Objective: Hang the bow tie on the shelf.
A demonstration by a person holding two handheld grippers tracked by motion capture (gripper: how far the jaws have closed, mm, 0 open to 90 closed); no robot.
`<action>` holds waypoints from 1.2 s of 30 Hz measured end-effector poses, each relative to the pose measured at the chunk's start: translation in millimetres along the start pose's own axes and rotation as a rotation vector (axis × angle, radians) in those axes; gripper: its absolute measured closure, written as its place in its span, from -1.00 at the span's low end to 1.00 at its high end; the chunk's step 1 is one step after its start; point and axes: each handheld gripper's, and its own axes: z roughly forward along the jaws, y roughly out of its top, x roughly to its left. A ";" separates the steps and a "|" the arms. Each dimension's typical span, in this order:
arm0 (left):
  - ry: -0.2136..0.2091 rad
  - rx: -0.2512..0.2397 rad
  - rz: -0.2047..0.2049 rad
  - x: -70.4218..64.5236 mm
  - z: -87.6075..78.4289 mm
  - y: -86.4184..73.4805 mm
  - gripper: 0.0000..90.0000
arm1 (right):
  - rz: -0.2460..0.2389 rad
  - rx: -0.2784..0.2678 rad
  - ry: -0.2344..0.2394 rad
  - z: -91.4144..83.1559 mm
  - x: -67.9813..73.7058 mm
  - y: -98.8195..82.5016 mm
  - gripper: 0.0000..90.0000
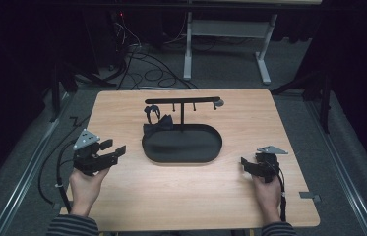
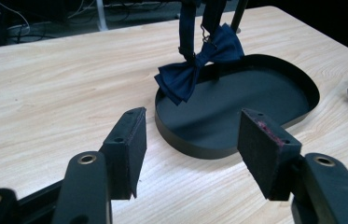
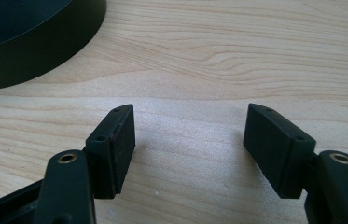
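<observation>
High view: wooden counter [image 1: 122,206] with a black oval tray [image 1: 183,150] at its middle. From the tray's far side rises a thin black stand [image 1: 182,110] with a crossbar [image 1: 181,100] and small hooks. Navy bow tie [image 1: 157,124] hanging from the crossbar's left end by its strap, resting at the tray's far-left rim. Left gripper [image 1: 113,152] held above the counter's left edge, near-left of the tray, jaws pointing right toward it — apart, nothing between. Right gripper [image 1: 245,163] low at the counter's right side, near-right of the tray, pointing left; well apart from the bow tie. Striped sleeves at the bottom edge, a hand [image 1: 86,187] behind each gripper. Cables trailing off toward the near edge.

Left gripper view: left gripper [image 2: 192,151] with pads spread wide over bare wood, holding nothing. Beyond the pads, the tray [image 2: 181,140], and the bow tie [image 2: 195,70] dangling over its far-left rim, lower wing touching or just above the rim — cannot tell which. Strap [image 2: 186,28] running up out of frame. Tip of the other gripper at the right edge.

Right gripper view: right gripper [image 3: 190,135] likewise spread, empty, close over the wood grain. Tray wall [image 3: 36,56] at upper left, clear of the pads.
</observation>
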 end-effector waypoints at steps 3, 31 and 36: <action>0.001 0.005 -0.006 0.5 0.1 -3.0 -0.05 | 0.001 0.000 0.001 0.0 -0.1 0.0 -0.21; 0.009 0.043 -0.063 8.5 1.2 -33.5 -0.06 | -0.007 0.000 -0.001 0.1 0.0 0.0 -0.22; 0.009 0.049 -0.067 9.3 3.0 -36.8 -0.06 | -0.007 0.000 0.000 0.1 0.0 0.0 -0.22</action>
